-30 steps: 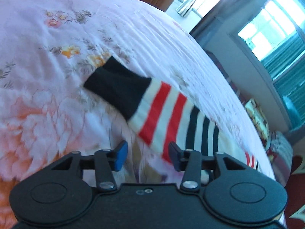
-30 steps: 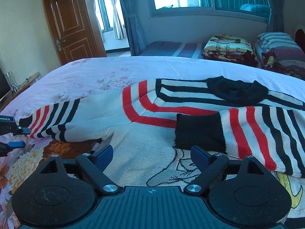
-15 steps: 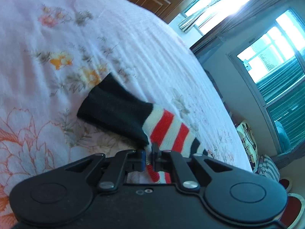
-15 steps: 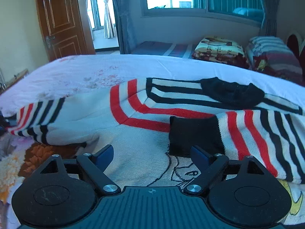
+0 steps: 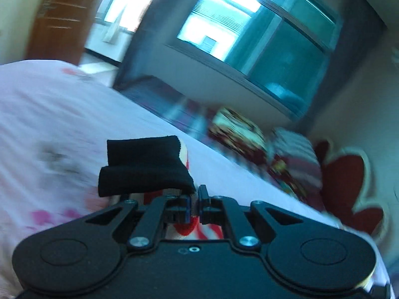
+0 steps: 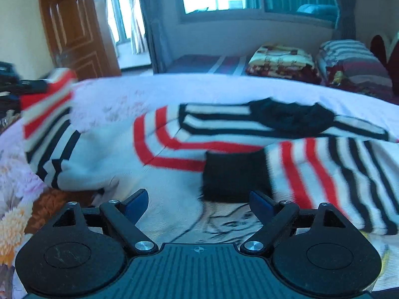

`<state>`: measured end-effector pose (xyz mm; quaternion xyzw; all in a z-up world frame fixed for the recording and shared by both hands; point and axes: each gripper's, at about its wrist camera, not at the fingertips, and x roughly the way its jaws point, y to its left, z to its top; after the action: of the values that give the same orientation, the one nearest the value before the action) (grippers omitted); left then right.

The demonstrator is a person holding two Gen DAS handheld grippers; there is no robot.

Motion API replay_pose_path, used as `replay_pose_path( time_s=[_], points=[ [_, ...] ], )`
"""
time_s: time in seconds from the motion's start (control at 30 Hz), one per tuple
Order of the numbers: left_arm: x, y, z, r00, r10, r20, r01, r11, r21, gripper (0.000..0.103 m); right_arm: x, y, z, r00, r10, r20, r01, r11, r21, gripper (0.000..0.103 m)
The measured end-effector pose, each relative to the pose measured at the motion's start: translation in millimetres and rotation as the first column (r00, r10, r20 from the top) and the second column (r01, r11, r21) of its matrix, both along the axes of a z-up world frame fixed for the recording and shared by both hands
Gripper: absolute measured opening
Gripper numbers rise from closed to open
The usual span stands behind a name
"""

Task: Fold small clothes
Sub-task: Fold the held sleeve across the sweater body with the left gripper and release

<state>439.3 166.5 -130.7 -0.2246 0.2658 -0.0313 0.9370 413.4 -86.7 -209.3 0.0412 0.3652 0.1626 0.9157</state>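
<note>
A small white sweater with red and black stripes lies spread on the bed. Its right sleeve is folded across the chest, black cuff near the middle. My left gripper is shut on the left sleeve just behind its black cuff, which flops over the fingers. In the right wrist view that sleeve hangs lifted at the far left. My right gripper is open and empty, low over the sweater's front.
The bed has a pink floral cover. Folded blankets and pillows lie beyond the bed under the window. A wooden door stands at the back left.
My left gripper closed on the left sleeve and lifted it off the bed, swinging upward. My right gripper stayed open and moved little.
</note>
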Motion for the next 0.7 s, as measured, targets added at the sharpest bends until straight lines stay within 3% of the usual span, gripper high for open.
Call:
replay_pose_path(
  time_s=[0.13,0.27,0.37,0.43,0.5,0.7],
  points=[
    [27.5,-77.0,-27.6,0.979,-0.189,-0.080,0.192,0.981,0.030,0.006,-3.7,-35.2,10.9,0.998,-0.066,0.010,0.066,0.998,0.002,0.088],
    [43.4,-128.6,-65.5,0.929,-0.317,-0.190,0.332,0.942,0.051,0.006,-7.4,-72.3,11.5,0.991,-0.133,-0.008,0.134,0.991,0.014,0.088],
    [47.7,-139.6,-77.3,0.903,-0.331,-0.273,0.356,0.934,0.045,0.028,-9.6,-90.7,10.2,0.987,-0.159,-0.026,0.160,0.987,0.030,0.088],
    [30.6,-144.4,-68.6,0.906,-0.338,-0.253,0.364,0.929,0.061,0.041,-12.2,-98.3,11.7,0.985,-0.169,-0.026,0.170,0.985,0.036,0.088],
    [24.6,-146.3,-55.4,0.912,-0.340,-0.229,0.363,0.930,0.063,0.061,-14.2,-101.9,12.3,0.985,-0.168,-0.027,0.169,0.985,0.046,0.088],
    [14.6,-138.8,-22.4,0.928,-0.334,-0.163,0.346,0.937,0.053,0.071,-16.7,-91.4,20.9,0.993,-0.117,-0.020,0.118,0.990,0.079,0.088]
  ],
)
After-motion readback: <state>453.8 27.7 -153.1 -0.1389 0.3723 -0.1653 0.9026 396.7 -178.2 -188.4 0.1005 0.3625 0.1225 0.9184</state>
